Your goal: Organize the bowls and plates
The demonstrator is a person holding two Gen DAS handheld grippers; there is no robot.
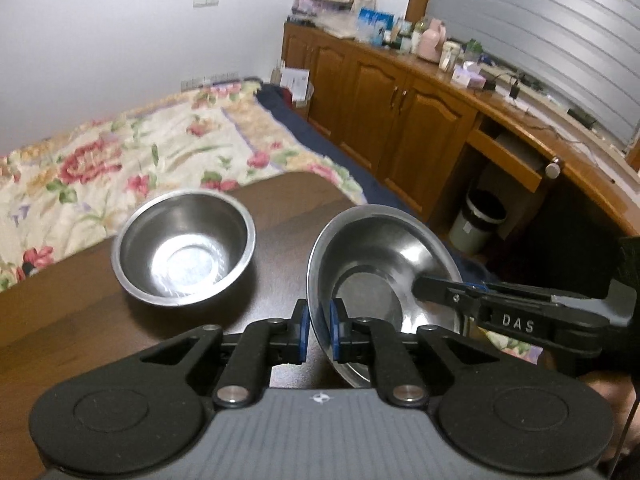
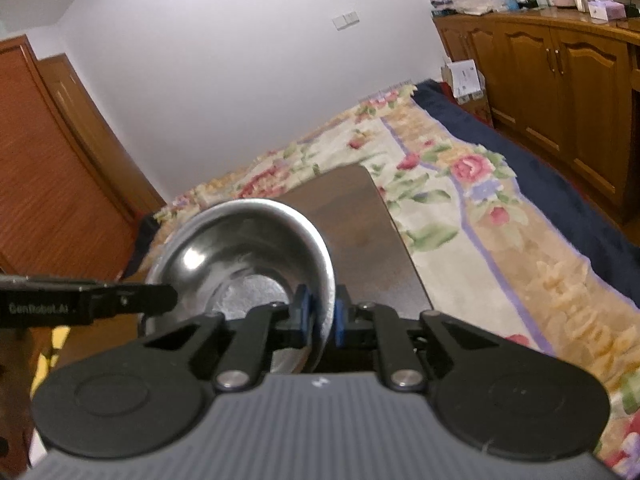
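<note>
A steel bowl (image 1: pixel 384 256) is held tilted over the right end of the dark wooden table (image 1: pixel 60 312). My left gripper (image 1: pixel 319 320) is shut on its near rim, blue pads either side of the metal. My right gripper (image 1: pixel 440 294) reaches in from the right and pinches the opposite rim. In the right wrist view the same bowl (image 2: pixel 244 256) sits in my right gripper (image 2: pixel 322 316), with my left gripper (image 2: pixel 160 300) clamping its left edge. A second steel bowl (image 1: pixel 184 248) stands upright on the table, apart to the left. The held bowl's underside is hidden.
A bed with a floral blanket (image 1: pixel 120 148) lies just beyond the table's far edge (image 2: pixel 352 216). Wooden cabinets (image 1: pixel 384 100) with a cluttered top line the right wall, with a white waste bin (image 1: pixel 476 220) under the desk. A wooden door (image 2: pixel 48 152) stands at left.
</note>
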